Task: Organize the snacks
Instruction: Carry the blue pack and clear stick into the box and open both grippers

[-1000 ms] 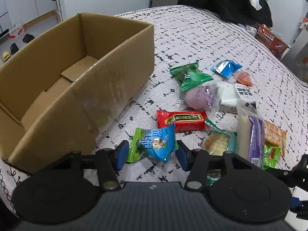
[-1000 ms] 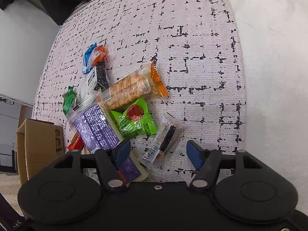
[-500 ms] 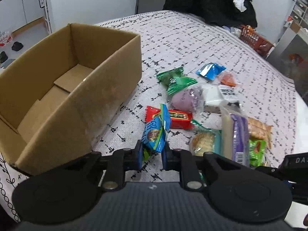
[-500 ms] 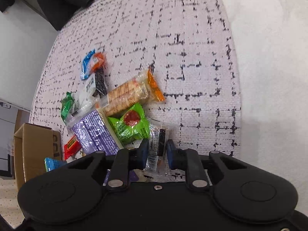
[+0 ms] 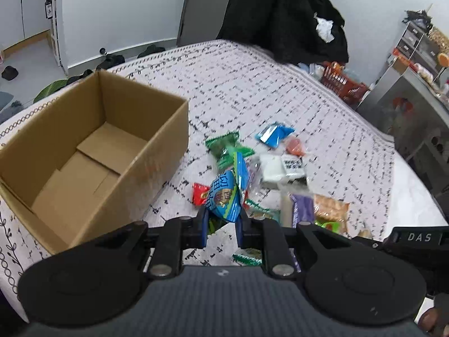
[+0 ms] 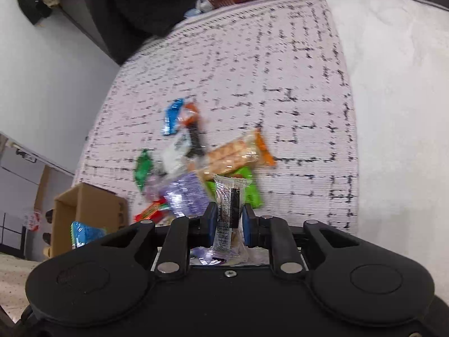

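box (image 5: 84, 151): empty, at the bed's (image 5: 252, 90) left edge
left tool (image 5: 221, 221): clamps blue pack (image 5: 224, 193)
right tool (image 6: 228, 221): clamps clear pack (image 6: 228, 205)
left: pile (image 5: 280, 174) mid-bed, unboxed

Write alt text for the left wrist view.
The left tool is shut on a blue-and-green snack packet, lifted above a patterned bedspread. An open cardboard box, nothing visible inside, sits to the left; more wrapped snacks lie scattered to the right.
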The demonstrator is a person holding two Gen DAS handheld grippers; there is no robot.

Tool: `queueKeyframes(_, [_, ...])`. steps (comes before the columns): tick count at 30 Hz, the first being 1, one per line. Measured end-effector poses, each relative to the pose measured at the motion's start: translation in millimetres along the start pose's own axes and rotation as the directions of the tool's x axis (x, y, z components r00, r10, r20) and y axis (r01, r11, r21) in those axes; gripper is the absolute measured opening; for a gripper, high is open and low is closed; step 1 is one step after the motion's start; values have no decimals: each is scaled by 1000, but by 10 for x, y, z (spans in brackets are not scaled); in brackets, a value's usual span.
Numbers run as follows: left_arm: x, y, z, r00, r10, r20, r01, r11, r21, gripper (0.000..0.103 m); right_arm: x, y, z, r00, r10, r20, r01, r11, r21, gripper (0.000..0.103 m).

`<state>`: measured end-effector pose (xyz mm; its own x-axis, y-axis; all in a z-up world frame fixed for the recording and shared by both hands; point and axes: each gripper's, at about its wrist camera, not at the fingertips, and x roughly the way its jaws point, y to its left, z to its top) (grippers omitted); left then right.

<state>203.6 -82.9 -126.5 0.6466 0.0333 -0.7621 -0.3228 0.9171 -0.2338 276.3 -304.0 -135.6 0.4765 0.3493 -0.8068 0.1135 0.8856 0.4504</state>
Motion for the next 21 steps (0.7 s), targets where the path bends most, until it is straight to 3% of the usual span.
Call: queueKeyframes(21, [-522, 502, 325, 995, -62, 84, 68, 995, -78, 18, -367, 848, -288, 986, 143, 81, -133, 984, -119, 19])
